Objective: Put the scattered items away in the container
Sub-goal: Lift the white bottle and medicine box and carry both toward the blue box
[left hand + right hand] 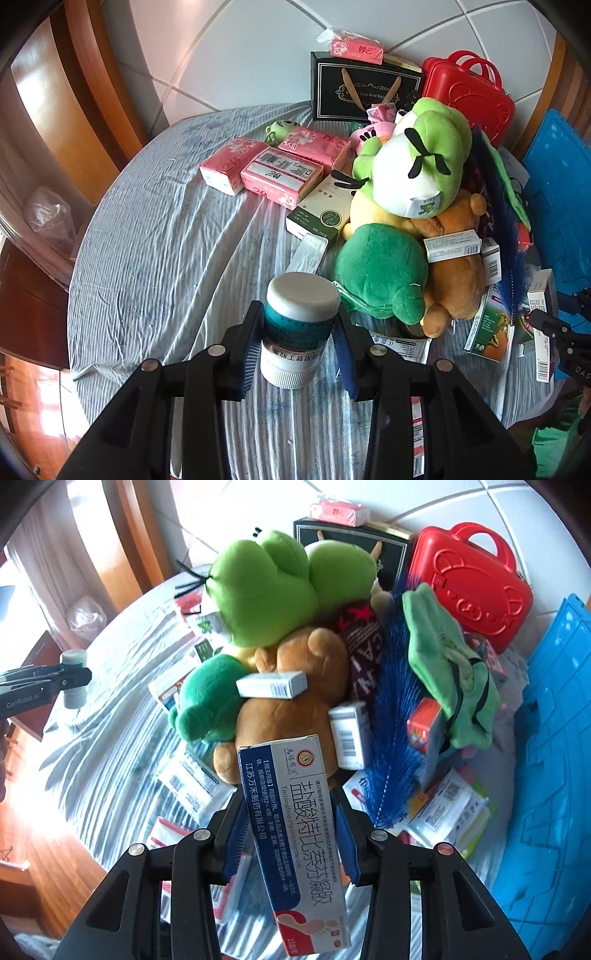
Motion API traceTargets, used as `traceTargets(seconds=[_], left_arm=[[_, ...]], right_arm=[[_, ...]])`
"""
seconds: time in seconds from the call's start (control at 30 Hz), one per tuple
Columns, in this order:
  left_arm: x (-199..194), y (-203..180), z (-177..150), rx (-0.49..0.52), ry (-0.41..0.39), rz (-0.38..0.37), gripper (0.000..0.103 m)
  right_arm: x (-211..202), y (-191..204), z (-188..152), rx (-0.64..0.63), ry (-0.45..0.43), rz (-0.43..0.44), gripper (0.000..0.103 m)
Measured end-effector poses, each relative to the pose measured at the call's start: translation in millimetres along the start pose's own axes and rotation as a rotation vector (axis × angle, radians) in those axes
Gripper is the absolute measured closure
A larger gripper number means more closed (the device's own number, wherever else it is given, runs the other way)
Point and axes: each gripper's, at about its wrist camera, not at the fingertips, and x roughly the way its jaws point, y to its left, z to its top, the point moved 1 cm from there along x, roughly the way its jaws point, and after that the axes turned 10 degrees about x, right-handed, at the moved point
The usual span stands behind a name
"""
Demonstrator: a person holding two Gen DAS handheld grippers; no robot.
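clearly "terbinafine hydrochloride gel" on held box (295,834).

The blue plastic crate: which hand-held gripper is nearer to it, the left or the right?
Right. The right hand-held gripper, shut on a medicine box, has the blue plastic crate close beside it. The left hand-held gripper, holding a pill bottle, sits beyond the toy pile from it.
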Motion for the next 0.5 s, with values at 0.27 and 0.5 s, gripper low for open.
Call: traceTargets(seconds=[0.27, 0.5], left_arm=[[-30, -9, 16, 0.011, -0.043, 0.009, 0.067], [-54, -18, 30, 0.012, -0.085, 0.004, 0.067]], right_arm=[[-33, -2, 17, 0.012, -0.063, 0.033, 0.061], [-64, -2, 29, 0.025, -0.12, 0.062, 0.061]])
